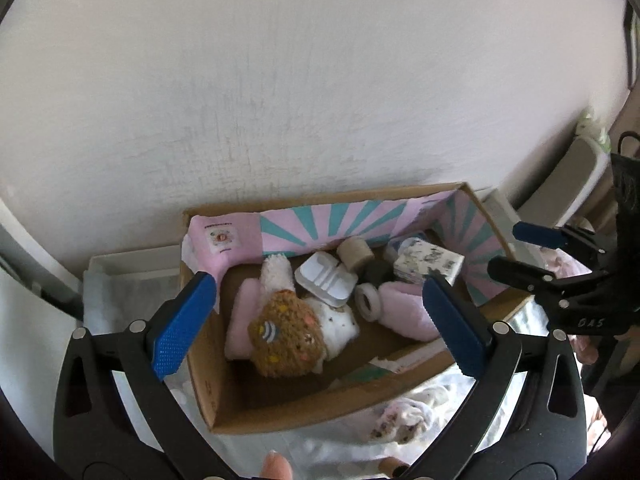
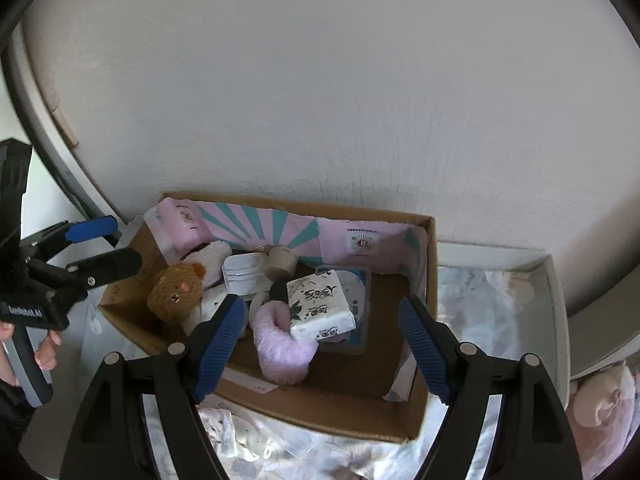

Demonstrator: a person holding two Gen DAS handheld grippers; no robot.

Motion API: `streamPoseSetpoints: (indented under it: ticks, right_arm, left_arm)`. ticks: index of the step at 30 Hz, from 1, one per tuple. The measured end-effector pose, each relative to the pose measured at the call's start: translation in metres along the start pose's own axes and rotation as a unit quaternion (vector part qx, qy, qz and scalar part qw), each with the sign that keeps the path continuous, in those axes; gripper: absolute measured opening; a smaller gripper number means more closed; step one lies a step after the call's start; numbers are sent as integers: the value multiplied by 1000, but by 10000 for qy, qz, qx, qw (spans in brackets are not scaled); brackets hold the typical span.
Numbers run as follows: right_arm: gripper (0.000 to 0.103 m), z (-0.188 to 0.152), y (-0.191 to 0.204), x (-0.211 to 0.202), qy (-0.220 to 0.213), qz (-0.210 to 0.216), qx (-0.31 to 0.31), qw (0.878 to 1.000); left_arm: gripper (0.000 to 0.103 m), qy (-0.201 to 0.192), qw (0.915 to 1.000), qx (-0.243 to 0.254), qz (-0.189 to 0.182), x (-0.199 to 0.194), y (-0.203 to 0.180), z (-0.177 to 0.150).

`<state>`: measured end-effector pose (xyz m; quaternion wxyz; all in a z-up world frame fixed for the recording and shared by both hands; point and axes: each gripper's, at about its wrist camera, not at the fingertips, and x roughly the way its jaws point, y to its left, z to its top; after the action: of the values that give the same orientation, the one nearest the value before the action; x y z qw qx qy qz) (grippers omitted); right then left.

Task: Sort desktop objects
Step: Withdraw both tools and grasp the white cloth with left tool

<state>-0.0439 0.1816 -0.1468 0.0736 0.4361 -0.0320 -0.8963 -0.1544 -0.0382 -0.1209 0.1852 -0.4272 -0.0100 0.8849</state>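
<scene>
A cardboard box (image 1: 206, 380) (image 2: 431, 280) lined with pink and teal paper stands against the wall. In it lie a brown plush bear (image 1: 286, 336) (image 2: 176, 292), a white plastic case (image 1: 326, 282) (image 2: 242, 274), a cardboard roll (image 1: 356, 256) (image 2: 280, 264), a white tape roll (image 1: 368, 302), a patterned tissue pack (image 1: 428, 262) (image 2: 320, 306) and a fluffy pink slipper (image 2: 280, 350). My left gripper (image 1: 320, 322) hangs open above the bear, touching nothing. My right gripper (image 2: 324, 344) is open above the slipper and tissue pack, holding nothing.
The box rests on a floral cloth (image 2: 304, 452) in a white tray (image 2: 554, 312). A white wall rises close behind. A pink plush (image 2: 600, 400) lies at the far right. A person's hand (image 2: 44, 356) holds the left gripper's handle.
</scene>
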Motion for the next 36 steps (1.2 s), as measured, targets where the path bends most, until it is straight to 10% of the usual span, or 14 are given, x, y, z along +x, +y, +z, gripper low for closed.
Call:
streamPoseSetpoints:
  ticks: [20, 28, 36]
  right_arm:
    - [76, -84, 52, -45, 153, 880, -1166, 9892]
    - [76, -162, 93, -28, 553, 1571, -2047, 9646]
    - [74, -200, 116, 14, 367, 1531, -2045, 9661]
  left_arm:
    - [103, -37, 9921, 933, -839, -45, -35, -48]
    - [96, 354, 9725, 1563, -1691, -14, -61, -109]
    - [75, 812, 9613, 1823, -1901, 45, -71, -144]
